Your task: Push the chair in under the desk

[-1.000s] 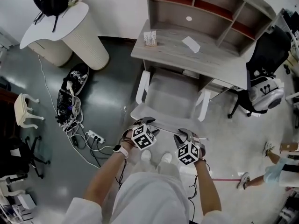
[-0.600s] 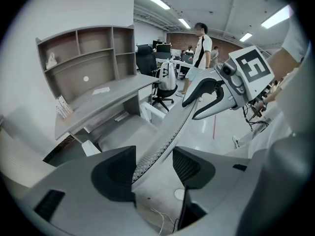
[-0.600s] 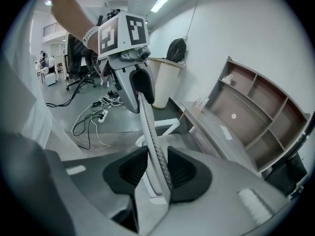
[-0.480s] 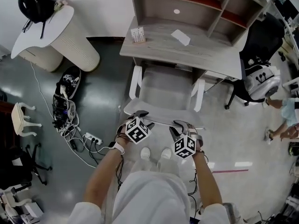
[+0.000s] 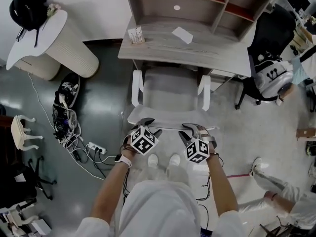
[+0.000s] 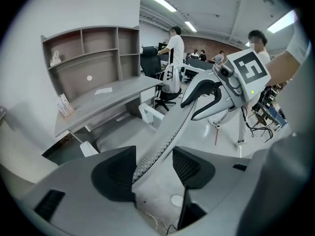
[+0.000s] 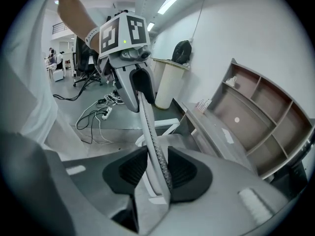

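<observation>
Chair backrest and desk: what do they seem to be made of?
The white chair backrest looks like moulded plastic with a mesh or perforated face: fine rows of dots run along its thin matte edge. The grey desk looks like wood-grain laminate board, with pale streaked grain and a flat, dull sheen, though solid wood can't be ruled out.

The left gripper (image 6: 153, 170) has its two dark pads (image 6: 115, 173) closed on the top edge of the chair back (image 6: 167, 132), which runs as a thin perforated grey strip up and away between them. Farther along that edge the right gripper (image 6: 188, 111) clasps the same strip, its marker cube (image 6: 248, 68) uppermost. Beyond lie the chair's seat (image 6: 123, 132) and a white armrest (image 6: 150, 113), next to the grey desk (image 6: 113, 100) with its shelves (image 6: 88, 48). A sheet of paper (image 6: 103, 90) lies on the desk. People (image 6: 174, 43) stand far off.
</observation>
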{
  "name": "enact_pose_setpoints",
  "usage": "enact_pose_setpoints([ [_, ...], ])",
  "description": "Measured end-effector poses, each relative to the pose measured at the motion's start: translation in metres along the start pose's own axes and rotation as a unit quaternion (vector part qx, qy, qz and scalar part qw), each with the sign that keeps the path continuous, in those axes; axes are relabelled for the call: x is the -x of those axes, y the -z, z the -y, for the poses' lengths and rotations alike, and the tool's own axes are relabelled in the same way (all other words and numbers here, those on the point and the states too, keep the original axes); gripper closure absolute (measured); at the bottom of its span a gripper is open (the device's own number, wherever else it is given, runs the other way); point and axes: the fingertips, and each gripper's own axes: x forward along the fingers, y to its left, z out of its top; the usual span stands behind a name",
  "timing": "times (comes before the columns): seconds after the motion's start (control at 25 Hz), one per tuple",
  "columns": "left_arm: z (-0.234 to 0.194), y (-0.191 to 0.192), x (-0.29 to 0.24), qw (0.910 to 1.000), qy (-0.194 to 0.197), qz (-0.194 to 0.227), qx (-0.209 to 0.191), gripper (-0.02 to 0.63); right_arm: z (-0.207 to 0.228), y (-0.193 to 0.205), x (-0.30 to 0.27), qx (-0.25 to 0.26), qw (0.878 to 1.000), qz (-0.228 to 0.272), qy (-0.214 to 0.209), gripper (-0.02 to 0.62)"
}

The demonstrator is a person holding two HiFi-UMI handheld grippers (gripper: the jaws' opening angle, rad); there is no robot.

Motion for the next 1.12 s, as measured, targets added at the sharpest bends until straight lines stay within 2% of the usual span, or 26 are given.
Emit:
enact_pose_setpoints([
  [0.64, 0.000, -0.022, -0.012, 0.9995, -0.016, 0.010, 0.025, 0.371, 0.027, 0.011, 0.002, 0.024, 0.999, 0.009, -0.019, 0.456],
  [1.12, -0.023, -0.045, -0.027, 0.9997, -0.014, 0.018, 0.009, 0.371, 0.058, 0.014, -0.010, -0.007, 1.000, 0.001, -0.015, 0.448],
])
